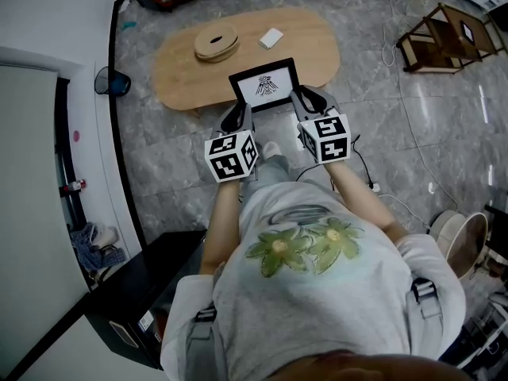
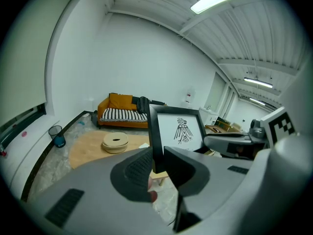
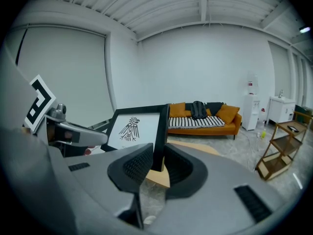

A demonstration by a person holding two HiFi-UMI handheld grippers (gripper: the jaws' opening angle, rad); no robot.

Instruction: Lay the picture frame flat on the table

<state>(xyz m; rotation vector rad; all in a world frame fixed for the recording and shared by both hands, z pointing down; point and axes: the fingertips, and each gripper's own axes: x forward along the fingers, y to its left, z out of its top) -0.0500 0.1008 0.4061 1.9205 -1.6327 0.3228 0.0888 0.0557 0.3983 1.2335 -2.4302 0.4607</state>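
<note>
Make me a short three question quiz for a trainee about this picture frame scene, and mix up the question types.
1. True or false: the black-framed bird picture lies flat on the oval light wooden table.
2. What is the left claw shut on? A) the picture's side edge B) the table's rim C) nothing at all
3. How many loose things lie on the table top, and what are they?

Key
1. False: the left claw and the right claw hold it by its two side edges.
2. A
3. Two: the round light wooden disc and the small white box.
</note>
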